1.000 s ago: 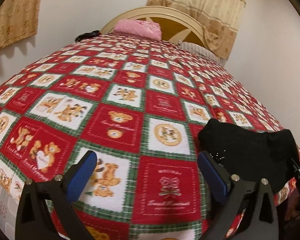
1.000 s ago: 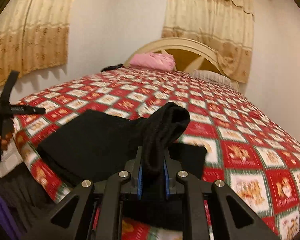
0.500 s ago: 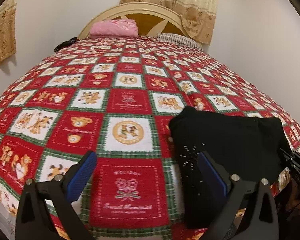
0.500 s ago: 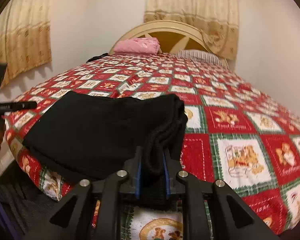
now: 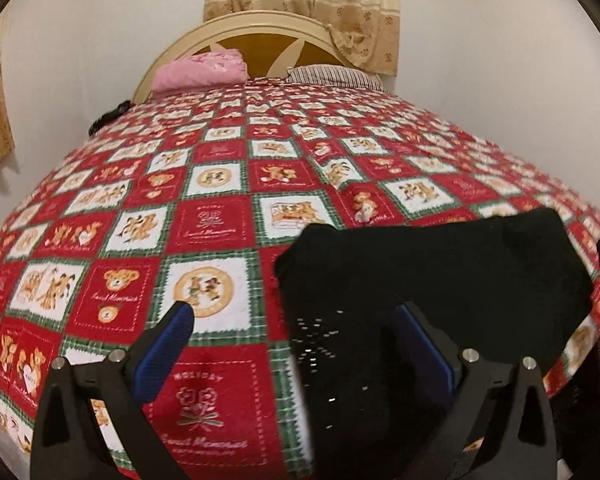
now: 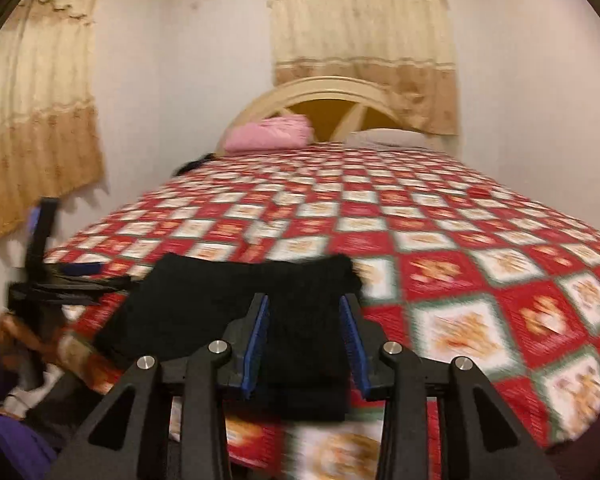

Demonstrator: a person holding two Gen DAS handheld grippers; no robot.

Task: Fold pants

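The black pants (image 5: pixel 440 276) lie folded into a flat pile on the near edge of the bed, over the red teddy-bear bedspread (image 5: pixel 220 216). My left gripper (image 5: pixel 300 344) is open and empty, with its right finger over the pants' left end. In the right wrist view the pants (image 6: pixel 236 300) lie flat in front of my right gripper (image 6: pixel 306 340). Its jaws stand apart on either side of the pile's near edge and do not pinch it. The left gripper (image 6: pixel 76 272) shows at the left of that view.
A pink folded cloth (image 5: pixel 200 70) and a striped pillow (image 5: pixel 332 76) lie at the headboard (image 5: pixel 260 36). A small dark object (image 5: pixel 108 118) sits at the bed's far left edge. Curtains hang behind and to the left. The bed edge drops off just below the pants.
My right gripper laid the lifted pants end down onto the pile, then opened and let go. My left gripper swung right toward the pants and stayed open.
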